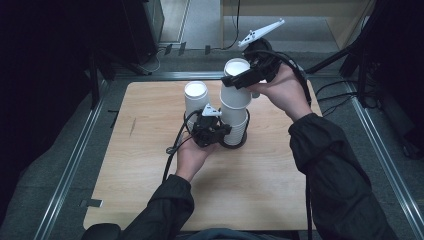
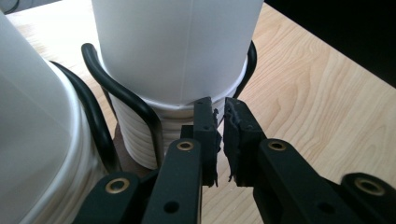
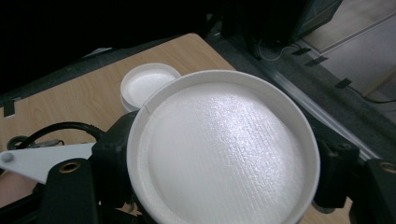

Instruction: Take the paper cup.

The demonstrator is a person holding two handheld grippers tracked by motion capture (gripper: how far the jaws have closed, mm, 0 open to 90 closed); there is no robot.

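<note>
The work in hand is pulling paper cups off a nested stack of upside-down cups that stands in a black wire holder [image 1: 243, 142] near the middle of the worktop [image 1: 150, 190]. The right claw [image 1: 243, 76] grips the top cup [image 1: 236, 85] across its upper body, one jaw on either side, as the right gripper view shows with the cup's white base [image 3: 224, 149] between the dark jaws. In the high view this cup sits raised and slightly tilted above the stack [image 1: 235, 120], so it looks partly drawn off yet still overlapping the cup below.

The left claw [image 2: 220, 140] is low at the near side of the stack, its pads [image 2: 205, 135] almost pressed together, nipping the rolled rims at the bottom of the pile and the holder's edge; it seems to pin the stack down so that only one cup comes away.

A second stack [image 1: 196, 100] stands just beside, to the left, untouched.

Judged from this, the separation is about halfway: the cup is gripped and started upward, but it still has to clear the stack and be set somewhere
</note>
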